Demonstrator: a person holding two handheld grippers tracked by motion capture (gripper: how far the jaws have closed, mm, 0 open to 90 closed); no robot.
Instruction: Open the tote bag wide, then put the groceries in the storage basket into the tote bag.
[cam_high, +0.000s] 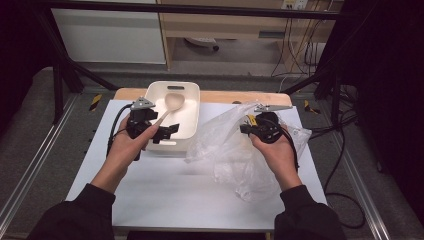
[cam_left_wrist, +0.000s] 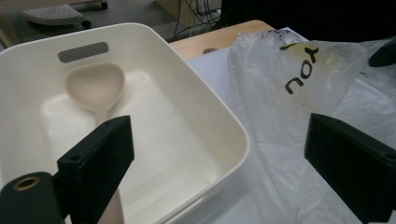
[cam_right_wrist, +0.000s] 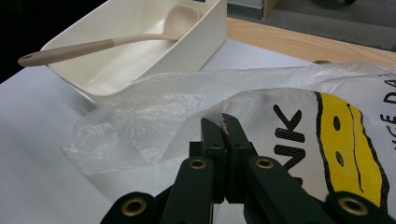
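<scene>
a cream tub (cam_high: 192, 107) sits near the far edge of the table (cam_high: 165, 195), left of its middle, with a pale spoon (cam_high: 171, 104) lying in it, bowl toward the far end and handle sticking out over the near rim. the left gripper (cam_high: 159, 133) hovers just at the tub's near side, jaws spread wide, holding nothing. to the right, a crumpled clear plastic bag (cam_high: 235, 150) with black and yellow print sprawls across the table's right half, touching the tub. the right gripper (cam_high: 246, 126) has its jaws pressed together, apparently pinching a fold of the bag, though the film is thin and hard to make out.
</scene>
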